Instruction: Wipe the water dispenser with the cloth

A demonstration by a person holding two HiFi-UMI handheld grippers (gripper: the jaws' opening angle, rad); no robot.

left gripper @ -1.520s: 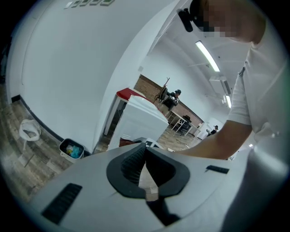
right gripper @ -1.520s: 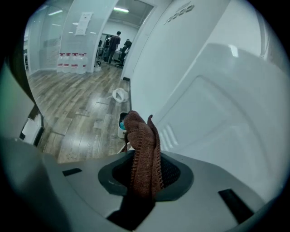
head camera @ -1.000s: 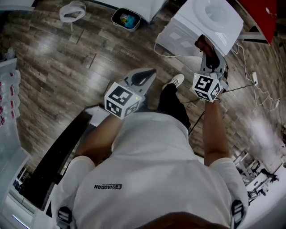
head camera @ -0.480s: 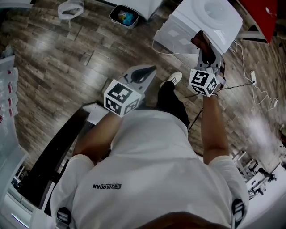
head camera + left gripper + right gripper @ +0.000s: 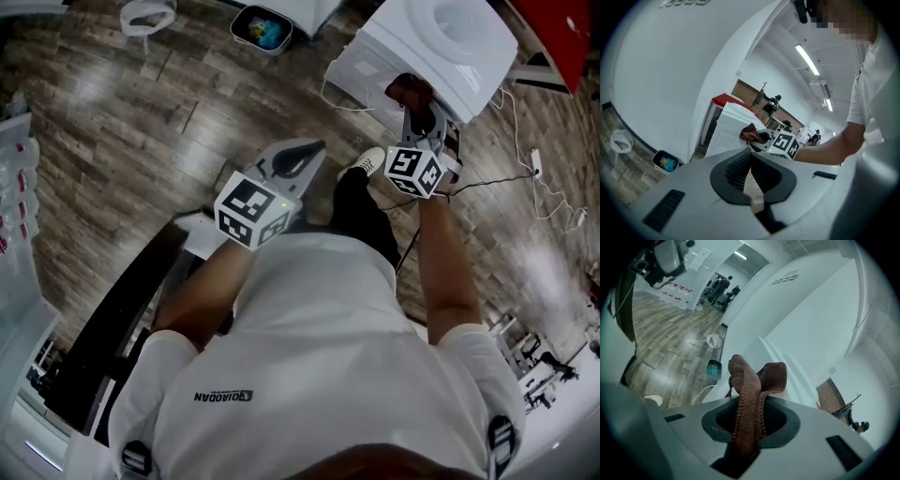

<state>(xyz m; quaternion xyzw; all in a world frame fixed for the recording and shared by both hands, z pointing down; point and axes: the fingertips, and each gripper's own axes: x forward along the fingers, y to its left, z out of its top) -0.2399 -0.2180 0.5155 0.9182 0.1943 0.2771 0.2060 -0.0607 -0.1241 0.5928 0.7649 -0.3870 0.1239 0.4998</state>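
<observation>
The white water dispenser [image 5: 441, 42] stands on the wood floor at the upper right of the head view. My right gripper [image 5: 419, 105] is shut on a brown cloth [image 5: 405, 90], which lies against the dispenser's front upper edge. In the right gripper view the cloth [image 5: 754, 376] bunches up between the jaws [image 5: 750, 405], with the dispenser [image 5: 780, 364] just beyond. My left gripper [image 5: 298, 157] hangs lower, over the floor left of the dispenser, shut on nothing. Its own view [image 5: 749, 153] shows the dispenser [image 5: 729, 129] and the cloth [image 5: 751, 133] ahead.
A small bin [image 5: 262, 28] with blue contents sits by the far wall, and a white bag [image 5: 150, 17] lies left of it. Cables and a power strip [image 5: 534, 169] trail right of the dispenser. A dark bench [image 5: 122, 323] runs at lower left. The person's shoe [image 5: 367, 166] is near the dispenser.
The right gripper has carried the cloth up and to the left, onto the dispenser's front edge. The left gripper has hardly moved.
</observation>
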